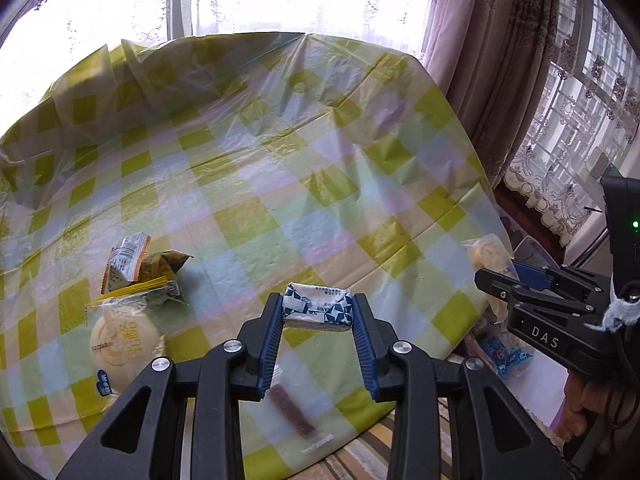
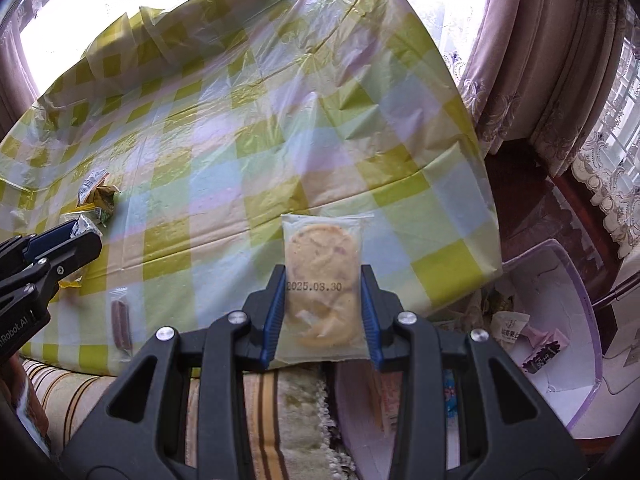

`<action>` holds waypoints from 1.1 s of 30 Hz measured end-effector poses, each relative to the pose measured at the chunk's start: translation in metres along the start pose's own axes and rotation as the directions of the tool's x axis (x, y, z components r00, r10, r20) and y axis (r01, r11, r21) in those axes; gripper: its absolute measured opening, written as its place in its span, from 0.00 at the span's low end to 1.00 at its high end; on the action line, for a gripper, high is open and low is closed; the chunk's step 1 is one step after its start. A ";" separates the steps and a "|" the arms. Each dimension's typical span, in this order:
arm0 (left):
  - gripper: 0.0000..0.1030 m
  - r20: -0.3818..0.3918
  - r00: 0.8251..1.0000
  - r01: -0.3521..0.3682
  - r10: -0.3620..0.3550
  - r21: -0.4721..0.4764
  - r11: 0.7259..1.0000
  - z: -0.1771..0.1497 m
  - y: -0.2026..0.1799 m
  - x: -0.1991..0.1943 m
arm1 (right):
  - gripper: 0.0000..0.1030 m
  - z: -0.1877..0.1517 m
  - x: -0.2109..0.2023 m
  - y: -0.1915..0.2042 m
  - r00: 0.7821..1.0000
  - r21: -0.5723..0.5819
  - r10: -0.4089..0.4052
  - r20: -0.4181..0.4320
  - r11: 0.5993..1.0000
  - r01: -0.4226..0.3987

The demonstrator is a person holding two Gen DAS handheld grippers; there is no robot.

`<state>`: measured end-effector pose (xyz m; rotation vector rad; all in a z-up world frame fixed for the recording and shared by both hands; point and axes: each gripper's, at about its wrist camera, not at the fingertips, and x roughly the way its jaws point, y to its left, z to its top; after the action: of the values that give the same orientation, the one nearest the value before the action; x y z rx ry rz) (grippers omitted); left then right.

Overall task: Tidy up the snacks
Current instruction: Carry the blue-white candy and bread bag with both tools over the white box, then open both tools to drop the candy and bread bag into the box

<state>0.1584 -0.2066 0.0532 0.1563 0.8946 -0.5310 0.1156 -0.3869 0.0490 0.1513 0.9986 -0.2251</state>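
Two snacks are held: a blue-white wrapped bar [image 1: 318, 307] in the left gripper [image 1: 318, 320], a clear-bagged round cookie [image 2: 322, 284] in the right gripper [image 2: 323, 308], nearer the translucent purple-rimmed bin [image 2: 576, 344] lying lower right.

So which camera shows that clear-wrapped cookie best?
The right wrist view: the cookie fills the centre, held in the right claw, date stamp readable. The left wrist view shows only a sliver of it behind that claw.

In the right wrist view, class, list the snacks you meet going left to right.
Pile of wrapped snacks → brown bar in clear wrap → cookie packet held in the right gripper → wrapped snacks in the plastic bin.
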 end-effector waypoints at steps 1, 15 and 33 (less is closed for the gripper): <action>0.34 -0.002 1.000 0.012 -0.012 0.018 1.000 0.001 -0.009 0.001 | 0.38 -0.002 0.000 -0.008 1.000 0.005 -0.010 -0.003 1.000 0.010; 0.34 -0.097 0.978 0.205 -0.187 0.237 0.950 0.011 -0.127 0.031 | 0.38 -0.031 -0.002 -0.114 0.990 0.127 -0.135 -0.052 0.982 0.140; 0.53 -0.189 0.930 0.361 -0.315 0.310 0.880 0.011 -0.198 0.047 | 0.47 -0.038 -0.008 -0.167 0.979 0.240 -0.193 -0.063 0.949 0.203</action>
<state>0.0911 -0.3985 0.0410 0.3569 0.9609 -1.0150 0.0375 -0.5386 0.0315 0.2819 1.0232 -0.5324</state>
